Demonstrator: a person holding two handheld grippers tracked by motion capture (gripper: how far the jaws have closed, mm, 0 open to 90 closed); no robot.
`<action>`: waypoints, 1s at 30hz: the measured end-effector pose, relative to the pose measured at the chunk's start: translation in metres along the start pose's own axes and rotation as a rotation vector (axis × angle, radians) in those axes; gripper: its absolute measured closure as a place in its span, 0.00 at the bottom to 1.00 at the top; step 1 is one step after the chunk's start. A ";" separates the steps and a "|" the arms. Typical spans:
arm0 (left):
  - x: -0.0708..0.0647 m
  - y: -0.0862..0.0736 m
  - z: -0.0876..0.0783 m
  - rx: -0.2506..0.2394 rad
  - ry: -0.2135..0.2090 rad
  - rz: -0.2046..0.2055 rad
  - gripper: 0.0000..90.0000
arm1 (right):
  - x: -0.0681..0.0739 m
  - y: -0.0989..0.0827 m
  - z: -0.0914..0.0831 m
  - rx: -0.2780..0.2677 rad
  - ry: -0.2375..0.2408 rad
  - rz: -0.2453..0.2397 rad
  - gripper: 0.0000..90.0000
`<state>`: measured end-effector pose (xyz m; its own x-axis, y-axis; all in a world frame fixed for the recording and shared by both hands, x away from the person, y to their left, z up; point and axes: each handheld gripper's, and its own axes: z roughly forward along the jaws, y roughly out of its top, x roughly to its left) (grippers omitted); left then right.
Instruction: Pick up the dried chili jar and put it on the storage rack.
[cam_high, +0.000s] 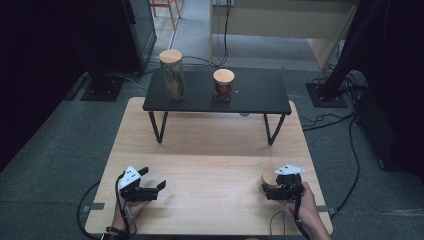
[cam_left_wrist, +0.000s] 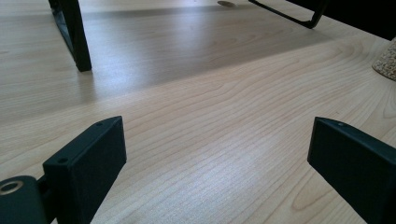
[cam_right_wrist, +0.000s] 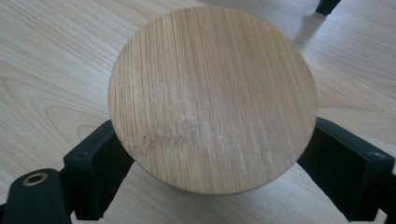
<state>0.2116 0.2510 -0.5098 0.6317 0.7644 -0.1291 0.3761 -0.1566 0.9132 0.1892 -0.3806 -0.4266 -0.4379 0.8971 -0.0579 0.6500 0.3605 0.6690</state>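
A low jar with a round bamboo lid stands on the wooden table near its front right corner. My right gripper reaches around it, one black jaw tucked against each side just under the lid's rim; the lid hides the pads' contact. In the high view a hand holds this gripper from the front. My left gripper hovers over the front left of the table, jaws wide apart with only bare wood between them. The jar's speckled side peeks in at the right edge of the left gripper view.
A black metal-legged shelf spans the table's far half. On it stand a tall glass jar and a shorter jar with red contents, both with wooden lids. One shelf leg rises ahead of the left gripper. Cables lie on the floor.
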 end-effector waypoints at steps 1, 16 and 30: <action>0.000 0.000 0.000 0.000 0.000 0.001 0.05 | 0.000 0.000 0.001 0.002 -0.001 0.000 0.14; 0.000 0.000 0.000 0.001 -0.001 0.002 0.05 | 0.006 -0.002 0.010 0.012 -0.003 -0.011 0.23; 0.000 0.000 0.000 0.002 -0.001 0.000 0.05 | 0.005 0.001 0.010 0.018 0.006 -0.003 0.27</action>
<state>0.2120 0.2511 -0.5096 0.6325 0.7638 -0.1290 0.3770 -0.1581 0.9126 0.1938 -0.3732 -0.4341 -0.4435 0.8946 -0.0553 0.6595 0.3675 0.6558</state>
